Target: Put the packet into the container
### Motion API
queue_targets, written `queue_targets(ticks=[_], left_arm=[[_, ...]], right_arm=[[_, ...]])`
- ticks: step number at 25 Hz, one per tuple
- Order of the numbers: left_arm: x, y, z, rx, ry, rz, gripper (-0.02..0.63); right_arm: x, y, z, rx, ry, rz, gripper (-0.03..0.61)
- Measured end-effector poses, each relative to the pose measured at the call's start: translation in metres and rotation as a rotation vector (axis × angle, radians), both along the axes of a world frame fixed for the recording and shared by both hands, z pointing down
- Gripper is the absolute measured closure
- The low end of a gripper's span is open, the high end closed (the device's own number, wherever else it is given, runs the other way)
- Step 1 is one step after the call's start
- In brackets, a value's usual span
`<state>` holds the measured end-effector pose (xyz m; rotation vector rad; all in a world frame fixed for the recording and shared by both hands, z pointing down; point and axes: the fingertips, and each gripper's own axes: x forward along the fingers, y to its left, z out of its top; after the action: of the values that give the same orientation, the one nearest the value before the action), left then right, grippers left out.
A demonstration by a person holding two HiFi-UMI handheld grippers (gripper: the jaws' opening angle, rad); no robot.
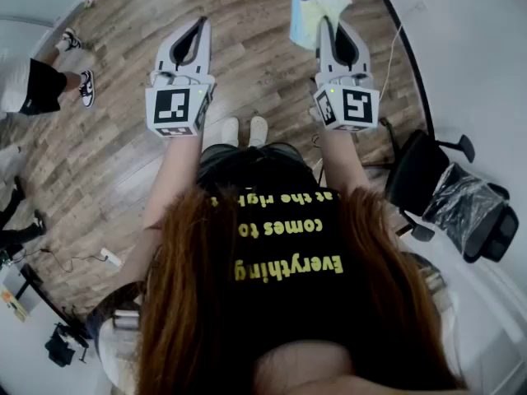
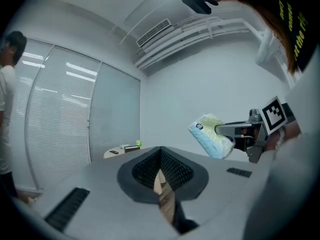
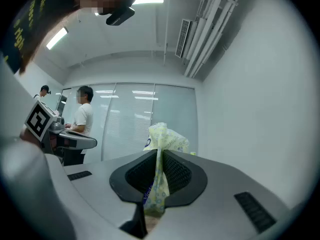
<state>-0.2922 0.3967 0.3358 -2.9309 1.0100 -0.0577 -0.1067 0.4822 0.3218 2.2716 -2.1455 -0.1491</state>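
**Packet in your right gripper; no container in view**

- **Item: soft pale-yellow and blue plastic packet** [image 3: 163, 140]. It is pinched edge-on between the black ribbed pads of your white right gripper [image 1: 326, 21]. A thin fold of the wrapper runs down through the narrow slot between the jaws. The fuller part of the packet stands out past the tips, and from the head view it fans forward and a little toward your left. Its long axis lies roughly along the gripper's own line, which you hold level.
- **Item: white left gripper** [image 1: 201, 25]. You hold it level beside the right one, well apart from it. Its jaw tips are together and nothing is between them.
- **Ground:** the brown wood-plank floor [image 1: 115, 163] lies far below both grippers.
- **Container:** none shows in any view, so you cannot tell which way it lies from the packet.
- **Judgement:** your right hand has the only hold on the packet, so the carry falls to it. You will probably need to find the container first, then bring the free end of the packet over it.
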Motion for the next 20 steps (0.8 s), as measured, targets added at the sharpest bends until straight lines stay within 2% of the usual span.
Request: queue_targets(ticks=[20], left_arm=[[0.026, 0.010, 0.002, -0.006, 0.005, -0.043, 0.614]], right_arm=[[0.024, 0.006, -0.004, 0.031, -0.017, -0.047, 0.528]])
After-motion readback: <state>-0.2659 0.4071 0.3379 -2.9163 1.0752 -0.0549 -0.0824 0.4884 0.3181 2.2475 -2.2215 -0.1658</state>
